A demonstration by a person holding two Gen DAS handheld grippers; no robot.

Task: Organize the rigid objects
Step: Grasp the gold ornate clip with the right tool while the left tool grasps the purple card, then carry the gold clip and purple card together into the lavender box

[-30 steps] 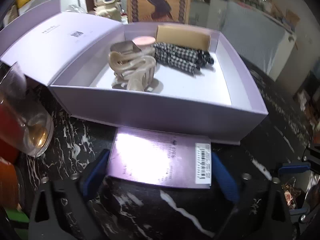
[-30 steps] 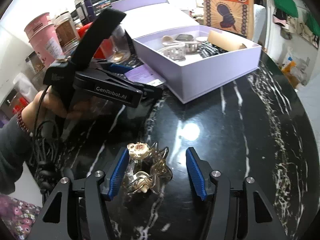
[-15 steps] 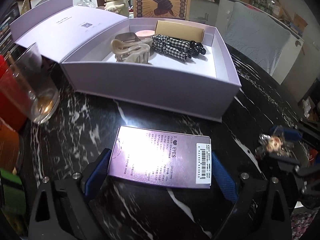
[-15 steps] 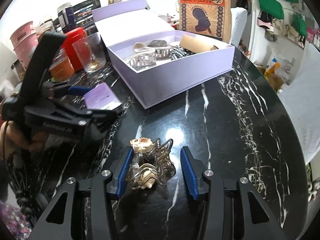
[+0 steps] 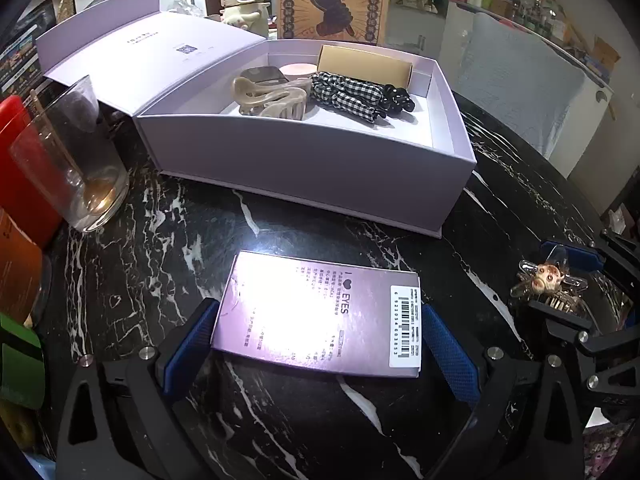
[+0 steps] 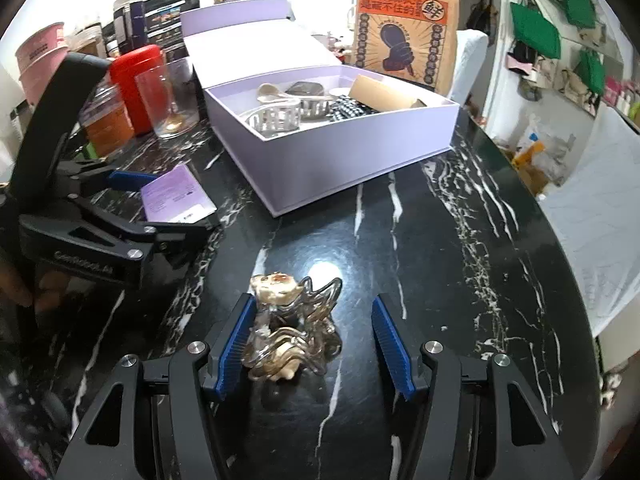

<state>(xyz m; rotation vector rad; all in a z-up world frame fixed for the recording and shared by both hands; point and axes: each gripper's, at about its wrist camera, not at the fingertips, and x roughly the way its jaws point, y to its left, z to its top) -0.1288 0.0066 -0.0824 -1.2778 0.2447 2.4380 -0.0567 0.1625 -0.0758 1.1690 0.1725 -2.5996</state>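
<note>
Clips and hair ties are partly sorted, as I read it. From my left wrist view, the lilac box (image 5: 304, 168) sits open on the marble table (image 5: 160, 248) and holds a beige claw clip (image 5: 268, 98), a checked scrunchie (image 5: 344, 94), a pink disc and a tan carton. A flat purple packet (image 5: 320, 316) lies on the table between my left gripper (image 5: 316, 344) pads; its jaws are opening, very wide, and I see the pads beside the packet's short edges, not clearly pressing. So the packet is not yet boxed.

From my right wrist view, a clear wavy clip (image 6: 294, 324) with a small figure on it rests on the table, well short of the box (image 6: 360, 152). My right gripper (image 6: 312, 344) straddles it, jaws opening: the left pad is touching or just beside the clip, the right pad stands apart, so nothing is gripped.

I judge two items left to go in: packet and clear clip.
</note>
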